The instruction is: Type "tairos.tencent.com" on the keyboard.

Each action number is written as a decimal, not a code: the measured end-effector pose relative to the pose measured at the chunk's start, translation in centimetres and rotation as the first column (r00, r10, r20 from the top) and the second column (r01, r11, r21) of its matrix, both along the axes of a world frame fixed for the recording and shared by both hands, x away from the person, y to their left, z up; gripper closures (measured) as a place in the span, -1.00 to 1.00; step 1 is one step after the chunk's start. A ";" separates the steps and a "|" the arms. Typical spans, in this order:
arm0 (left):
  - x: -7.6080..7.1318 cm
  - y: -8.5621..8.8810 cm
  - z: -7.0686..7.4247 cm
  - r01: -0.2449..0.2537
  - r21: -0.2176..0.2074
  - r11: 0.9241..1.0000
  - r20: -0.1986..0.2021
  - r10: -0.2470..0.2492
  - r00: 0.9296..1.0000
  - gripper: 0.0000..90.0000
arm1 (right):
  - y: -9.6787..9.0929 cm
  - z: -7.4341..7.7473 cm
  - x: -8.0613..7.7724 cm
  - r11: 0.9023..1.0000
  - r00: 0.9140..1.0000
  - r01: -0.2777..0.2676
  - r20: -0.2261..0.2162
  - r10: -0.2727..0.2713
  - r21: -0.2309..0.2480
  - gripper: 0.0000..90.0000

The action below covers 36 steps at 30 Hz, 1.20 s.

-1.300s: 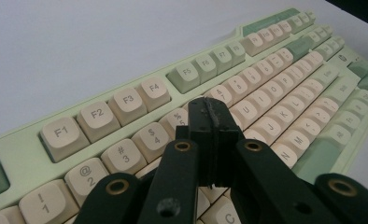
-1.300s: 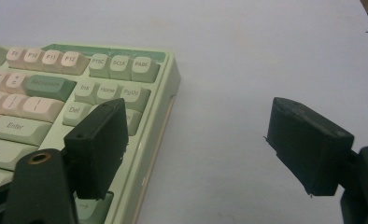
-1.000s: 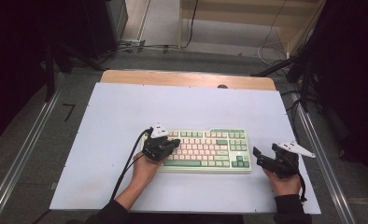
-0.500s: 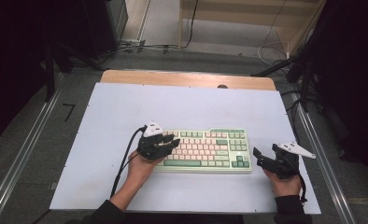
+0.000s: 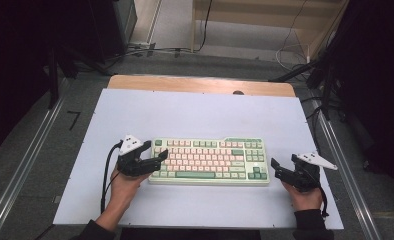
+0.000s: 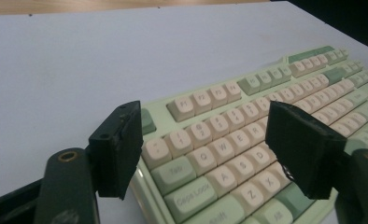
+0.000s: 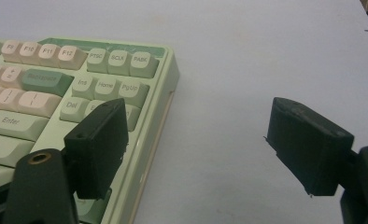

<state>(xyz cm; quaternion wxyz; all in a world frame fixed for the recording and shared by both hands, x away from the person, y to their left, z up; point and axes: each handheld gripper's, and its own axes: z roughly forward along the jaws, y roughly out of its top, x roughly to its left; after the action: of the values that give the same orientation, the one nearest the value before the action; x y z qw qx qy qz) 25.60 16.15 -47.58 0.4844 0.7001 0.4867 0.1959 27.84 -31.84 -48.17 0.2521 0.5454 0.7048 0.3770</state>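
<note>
keyboard (image 5: 210, 160) flat near worktop (image 5: 195, 115) front edge | left gripper (image 5: 155, 152) wide, jaws just opened, over its left end, holding nothing | right gripper (image 5: 277, 169) wide, empty, at its right end

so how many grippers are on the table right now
2: the left gripper sits open at the left end of the keyboard, and the right gripper sits open just off its right end.

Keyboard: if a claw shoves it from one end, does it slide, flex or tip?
The keyboard looks like a rigid one-piece case, so probably no flex. It lies flat and low on the smooth table sheet, so it likely slides, not tips. A push at one end may swing it round. Raised keycaps could snag or pop.
</note>
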 end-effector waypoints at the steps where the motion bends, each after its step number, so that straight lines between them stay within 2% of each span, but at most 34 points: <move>1: -0.3 0.1 -0.1 -0.006 -0.008 1.000 0.006 0.006 1.000 -0.34 | 0.0 0.0 0.0 1.000 1.000 0.000 0.000 0.000 -0.001 -0.58; 3: -0.7 0.1 -0.2 -0.008 -0.027 1.000 0.021 0.008 1.000 -0.25 | 0.0 0.0 0.0 1.000 1.000 0.001 -0.001 -0.001 -0.004 -0.58; 6: -0.8 0.1 -0.2 -0.003 -0.011 1.000 0.045 0.004 0.999 -0.14 | 0.0 0.1 -0.1 1.000 1.000 0.004 0.004 -0.004 0.000 -0.58; 7: -0.7 0.2 -0.3 0.001 -0.007 1.000 0.040 0.000 0.999 -0.08 | 0.0 0.1 -0.1 1.000 1.000 0.003 0.006 -0.003 -0.001 -0.58; 11: -0.3 0.8 -0.8 0.010 -0.045 0.999 -0.001 -0.010 1.000 0.10 | 0.1 0.0 -0.1 1.000 1.000 0.000 -0.001 0.000 -0.012 -0.58; 13: -0.2 0.7 -0.9 0.020 -0.052 0.998 -0.008 -0.020 1.000 0.18 | 0.1 0.0 0.0 1.000 1.000 0.003 -0.004 -0.003 -0.009 -0.58; 20: -0.3 -0.4 -1.2 0.088 -0.008 0.996 -0.018 -0.088 0.996 0.55 | 0.1 -0.1 0.1 1.000 1.000 -0.001 -0.005 0.001 -0.016 -0.58; 25: -0.1 -1.4 -1.6 0.136 0.041 0.990 -0.036 -0.134 0.990 1.00 | 0.0 0.0 0.0 1.000 1.000 0.003 0.002 -0.003 -0.009 -0.58; 30: 0.0 -1.7 -1.6 0.135 0.058 0.989 -0.038 -0.133 0.990 1.00 | 0.1 -0.1 0.1 1.000 1.000 0.000 -0.007 0.000 -0.018 -0.58; 33: 0.5 -1.8 -2.1 0.132 0.076 0.988 -0.055 -0.128 0.990 1.00 | 0.1 0.0 0.1 1.000 1.000 0.000 0.003 0.000 -0.010 -0.58; 36: 0.7 -1.8 -2.2 0.129 0.075 0.989 -0.064 -0.125 0.990 1.00 | 0.3 -0.1 0.1 1.000 1.000 -0.003 -0.003 0.003 -0.015 -0.58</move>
<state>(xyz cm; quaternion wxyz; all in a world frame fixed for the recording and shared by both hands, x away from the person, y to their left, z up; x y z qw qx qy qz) 26.25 14.38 -49.81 0.4532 0.7538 0.4470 0.1631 27.94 -31.58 -48.23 0.2549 0.5431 0.7087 0.3712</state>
